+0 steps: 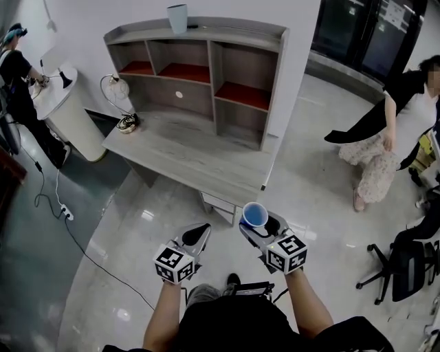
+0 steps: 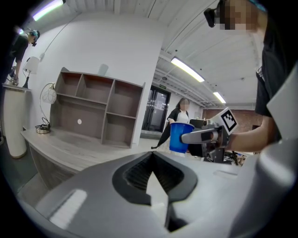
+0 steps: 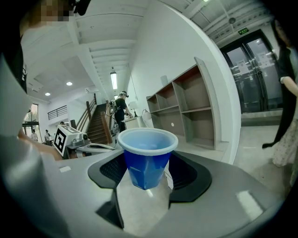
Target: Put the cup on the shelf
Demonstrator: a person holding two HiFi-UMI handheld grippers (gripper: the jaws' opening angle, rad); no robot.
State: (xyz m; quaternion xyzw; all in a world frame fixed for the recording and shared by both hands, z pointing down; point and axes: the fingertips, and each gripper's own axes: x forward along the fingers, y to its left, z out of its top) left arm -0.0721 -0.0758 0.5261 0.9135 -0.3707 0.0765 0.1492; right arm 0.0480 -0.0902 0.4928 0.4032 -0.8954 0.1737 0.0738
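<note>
Two grippers sit low in front of me, and only one carries anything. My right gripper [image 1: 260, 223] has its jaws spread wide and clamped on the blue cup [image 3: 146, 160], with the pads on its lower wall and its mouth up. My left gripper [image 1: 201, 232], at 9 o'clock of the right, has its jaws together with nothing between them.

The shelf [image 1: 206, 75] stands well away at 12 o'clock, at the back of a grey desk [image 1: 180, 157]. I judge this to be the carry, with the placing not yet begun.

To do it well I should hold the cup upright and squeeze no harder, since thin plastic would likely buckle. The open compartments look low, so I would come in level with the rim under the board above. Then I would set the base flat, open, and back straight out. A pale cup [image 1: 177, 17] stands on the top board at 11 o'clock, and I should give it room. The left gripper is best held off at 9 o'clock, away from the desk edge.
</note>
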